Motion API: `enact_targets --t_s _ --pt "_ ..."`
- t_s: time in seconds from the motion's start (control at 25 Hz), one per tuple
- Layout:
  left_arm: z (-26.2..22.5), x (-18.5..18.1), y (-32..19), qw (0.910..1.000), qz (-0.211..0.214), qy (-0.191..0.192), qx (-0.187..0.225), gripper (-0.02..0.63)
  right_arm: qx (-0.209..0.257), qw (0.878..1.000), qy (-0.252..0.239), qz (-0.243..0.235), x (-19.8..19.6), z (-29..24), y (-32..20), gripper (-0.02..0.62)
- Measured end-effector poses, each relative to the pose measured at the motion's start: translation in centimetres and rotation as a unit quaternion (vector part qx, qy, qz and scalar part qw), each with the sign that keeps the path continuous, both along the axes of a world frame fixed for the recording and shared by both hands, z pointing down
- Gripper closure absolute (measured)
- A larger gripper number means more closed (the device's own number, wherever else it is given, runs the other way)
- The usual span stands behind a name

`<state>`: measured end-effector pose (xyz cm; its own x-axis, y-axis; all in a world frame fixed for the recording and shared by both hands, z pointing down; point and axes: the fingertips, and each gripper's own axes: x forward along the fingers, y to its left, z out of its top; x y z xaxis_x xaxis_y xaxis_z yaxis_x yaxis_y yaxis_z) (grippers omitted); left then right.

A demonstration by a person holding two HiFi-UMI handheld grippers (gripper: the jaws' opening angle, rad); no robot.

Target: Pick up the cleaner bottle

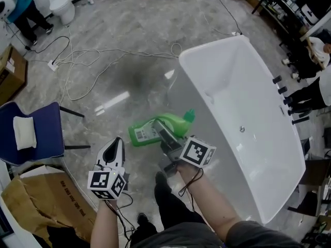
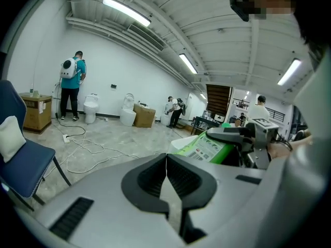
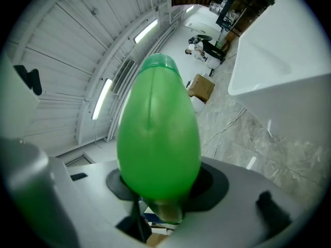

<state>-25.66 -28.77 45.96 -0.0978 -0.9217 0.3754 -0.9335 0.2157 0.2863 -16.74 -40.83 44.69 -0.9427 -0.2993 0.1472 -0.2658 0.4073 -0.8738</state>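
Green plastic fills your right gripper view: the cleaner bottle (image 3: pixel 158 133) sits between the jaws of the right tool (image 1: pixel 168 138), which are clamped on its body. It looks to be off the floor (image 1: pixel 129 61), lying sideways just beside the bathtub (image 1: pixel 212 46), with its cap (image 1: pixel 190 115) toward the tub. Squeeze firmly and evenly, since the rounded, smooth sides could slip. Lift straight and stay off the tub's rim. Tilting the cap end upward would be safer against leaks. Your left tool (image 1: pixel 115 148) hangs low with its jaws together on nothing; bring it in only if the bottle sags.

You cannot see where the pads meet the plastic, because the bottle's bulge covers them. The label print is too small to read, and whether the cap is tight cannot be told.
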Motion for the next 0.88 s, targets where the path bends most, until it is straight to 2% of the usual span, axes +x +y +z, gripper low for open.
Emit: enact_targets --t_s 0.2,0.52,0.88 --pt "-1.7 -0.2 6.7 0.9998 -0.006 -0.001 0.018 0.591 -0.009 1.0 -0.009 0.022 1.5 -1.1 5.7 0.402" --pt "-3.3 2.1 17.5 0.9999 -0.001 -0.004 0.01 0.591 -0.007 0.999 -0.002 0.042 5.1 -3.6 15.1 0.402" --pt "-6.0 5.0 24.9 0.9991 0.024 -0.023 0.025 0.591 -0.008 0.999 -0.016 0.047 6.9 -5.7 24.0 0.402"
